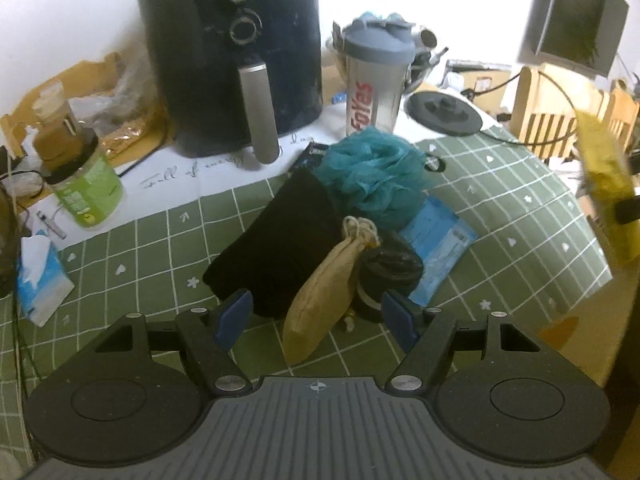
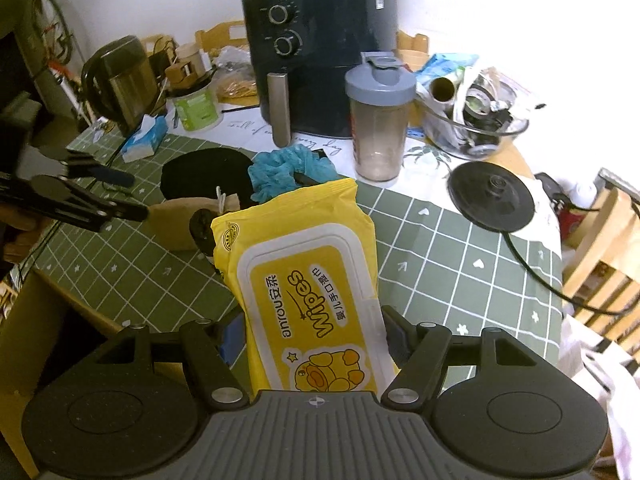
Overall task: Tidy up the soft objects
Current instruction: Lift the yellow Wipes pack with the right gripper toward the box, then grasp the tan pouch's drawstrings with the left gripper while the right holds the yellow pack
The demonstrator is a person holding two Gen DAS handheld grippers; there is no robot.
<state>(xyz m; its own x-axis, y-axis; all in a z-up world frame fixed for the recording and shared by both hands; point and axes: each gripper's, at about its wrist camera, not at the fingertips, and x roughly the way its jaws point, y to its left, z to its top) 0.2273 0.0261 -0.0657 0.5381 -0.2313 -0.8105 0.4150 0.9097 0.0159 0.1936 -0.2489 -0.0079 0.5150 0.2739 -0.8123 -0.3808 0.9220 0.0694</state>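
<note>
Nearest the left wrist camera, the left hand-held gripper (image 1: 316, 316) hangs with its blue pads spread and nothing pinched; a tan drawstring pouch (image 1: 320, 296) lies between and just beyond them on the green checked bench (image 1: 140, 248), touching neither pad. Beside the pouch on its right sits a small black roll (image 1: 390, 270), and behind it lies a folded black cloth (image 1: 280, 240). A teal mesh bath sponge (image 1: 372, 172) rests at the centre of the frame against the cloth's far edge, with a blue flat packet (image 1: 436, 248) partly under it to the right. A tissue pack (image 1: 40, 276) lies at the left edge.

In the right wrist view, the right hand-held gripper (image 2: 310, 338) pinches a yellow pack of wipes (image 2: 304, 280) by its sides, lid face up, the pack reaching up the middle of the frame and held off the bench. The same pack shows blurred at the right edge of the left view.

At the top of both frames stand a dark air fryer (image 1: 236, 52), a grey-lidded shaker bottle (image 1: 376, 76) to its right, and a black kettle base (image 1: 444, 114) further right. A green-labelled jar (image 1: 84, 184) stands at the left. A glass bowl of clutter (image 2: 476, 120) sits at the upper right of the right view.
</note>
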